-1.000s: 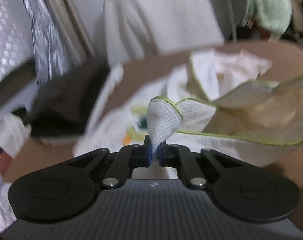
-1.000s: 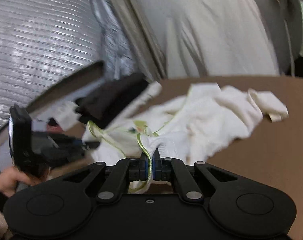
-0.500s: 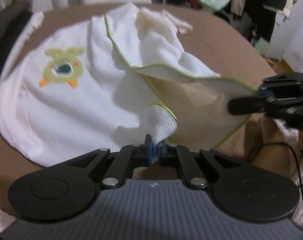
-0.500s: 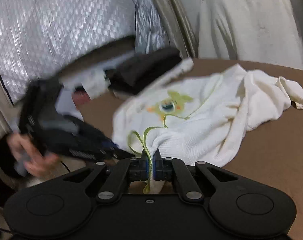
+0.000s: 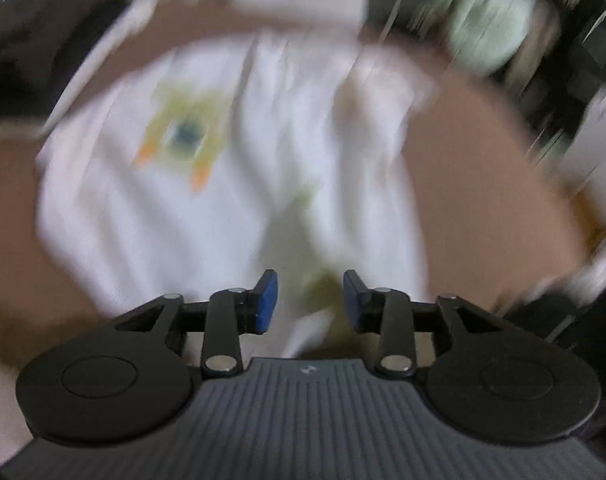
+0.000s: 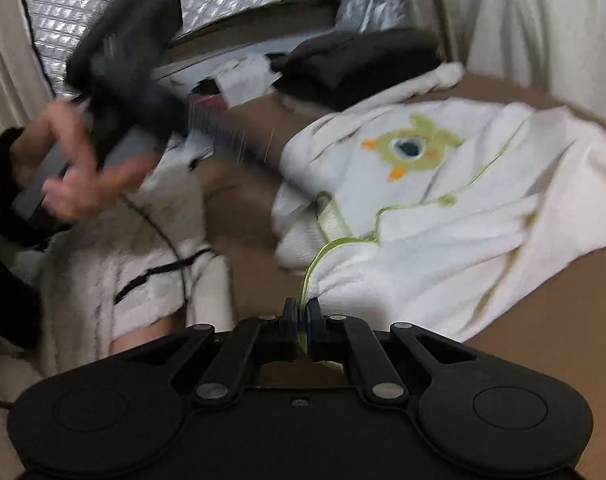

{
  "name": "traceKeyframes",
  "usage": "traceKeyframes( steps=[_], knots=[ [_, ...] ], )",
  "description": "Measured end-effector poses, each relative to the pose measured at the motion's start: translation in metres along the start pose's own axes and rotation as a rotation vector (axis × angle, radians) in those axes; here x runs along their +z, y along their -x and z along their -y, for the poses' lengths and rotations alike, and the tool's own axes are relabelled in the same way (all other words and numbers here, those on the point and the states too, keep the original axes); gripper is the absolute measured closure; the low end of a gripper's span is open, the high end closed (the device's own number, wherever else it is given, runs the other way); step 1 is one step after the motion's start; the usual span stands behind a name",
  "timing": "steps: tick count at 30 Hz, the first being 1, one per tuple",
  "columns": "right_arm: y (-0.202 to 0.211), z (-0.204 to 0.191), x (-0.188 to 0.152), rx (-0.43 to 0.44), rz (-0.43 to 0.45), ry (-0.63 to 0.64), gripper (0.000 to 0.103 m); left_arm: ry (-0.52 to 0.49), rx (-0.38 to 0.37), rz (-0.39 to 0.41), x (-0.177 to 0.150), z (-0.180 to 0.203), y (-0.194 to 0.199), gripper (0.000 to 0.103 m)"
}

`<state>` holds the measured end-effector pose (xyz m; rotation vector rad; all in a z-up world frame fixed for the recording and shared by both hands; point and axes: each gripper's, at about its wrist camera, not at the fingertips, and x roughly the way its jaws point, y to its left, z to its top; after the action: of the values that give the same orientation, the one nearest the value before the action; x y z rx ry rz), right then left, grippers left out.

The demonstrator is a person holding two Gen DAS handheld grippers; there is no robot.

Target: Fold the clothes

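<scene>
So the left gripper (image 5: 310,300) has just let go: a moment back it was pinched on a corner of the white garment (image 5: 239,184), and now its jaws are opening, blue pads (image 5: 267,300) apart, nothing pressed between them, just loose cloth lying beyond the gap. The right gripper (image 6: 301,316) is the opposite story, clamped tight on the green-trimmed hem (image 6: 315,264), same as half a second ago.

To me that reads as one side of the spread being done. The cloth was bunched and lifted before; now it lies mostly flat, so the real folding probably comes next, though the right side hasn't been dropped yet.

The garment itself: white, textured knit, thin lime-green piping along the edges, with a green creature patch (image 6: 413,146) with orange bits on top. It lies on the brown table (image 6: 563,300), patch side up, right of the person's hand (image 6: 83,176). Past the patch there's a dark folded pile (image 6: 355,60) at the table's far edge. The side right of the patch is wrinkly and doubled over. The left view is badly blurred, so I can't say much from there.
</scene>
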<state>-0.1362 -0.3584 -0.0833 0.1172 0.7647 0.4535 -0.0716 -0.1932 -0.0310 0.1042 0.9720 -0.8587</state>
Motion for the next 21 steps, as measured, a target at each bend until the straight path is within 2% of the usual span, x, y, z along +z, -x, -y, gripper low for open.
traceKeyframes(
  steps=[1, 3, 4, 7, 8, 10, 11, 12, 14, 16, 18, 20, 21],
  knots=[
    [-0.002, 0.000, 0.000, 0.016, -0.005, -0.005, 0.097, -0.010, -0.041, 0.043, 0.004, 0.003, 0.000, 0.051],
    [-0.004, -0.001, -0.001, 0.030, -0.011, -0.026, 0.095, -0.029, -0.122, 0.130, 0.012, 0.009, 0.001, 0.051],
    [-0.006, -0.001, 0.000, 0.037, -0.012, -0.042, 0.092, -0.048, -0.142, 0.150, 0.015, 0.013, -0.005, 0.051],
    [-0.003, 0.001, 0.006, 0.021, -0.005, -0.061, 0.091, -0.165, -0.039, 0.021, 0.017, 0.032, -0.061, 0.051],
    [0.003, 0.003, 0.008, 0.004, 0.001, -0.060, 0.089, -0.175, 0.002, -0.027, 0.018, 0.030, -0.079, 0.051],
    [0.028, 0.013, 0.015, -0.043, 0.052, -0.067, 0.071, -0.191, 0.078, -0.121, 0.020, 0.025, -0.112, 0.048],
    [0.040, 0.023, 0.019, -0.069, 0.071, -0.082, 0.067, -0.187, 0.102, -0.167, 0.021, 0.021, -0.124, 0.040],
    [0.049, 0.035, 0.025, -0.096, 0.079, -0.101, 0.062, -0.182, 0.117, -0.199, 0.023, 0.015, -0.134, 0.039],
    [0.064, 0.064, 0.037, -0.171, 0.082, -0.142, 0.060, -0.162, 0.083, -0.171, 0.025, 0.007, -0.137, 0.036],
    [0.064, 0.097, 0.051, -0.229, 0.089, -0.197, 0.051, -0.119, 0.049, -0.117, 0.024, 0.001, -0.132, 0.036],
    [0.055, 0.133, 0.061, -0.213, 0.117, -0.328, 0.040, -0.072, 0.024, -0.064, 0.020, -0.006, -0.128, 0.036],
    [0.038, 0.165, 0.068, -0.131, 0.152, -0.548, 0.039, -0.053, 0.014, -0.037, 0.015, -0.013, -0.128, 0.036],
    [0.027, 0.176, 0.070, -0.105, 0.159, -0.618, 0.039, -0.054, 0.013, -0.030, 0.014, -0.015, -0.128, 0.036]
  ],
)
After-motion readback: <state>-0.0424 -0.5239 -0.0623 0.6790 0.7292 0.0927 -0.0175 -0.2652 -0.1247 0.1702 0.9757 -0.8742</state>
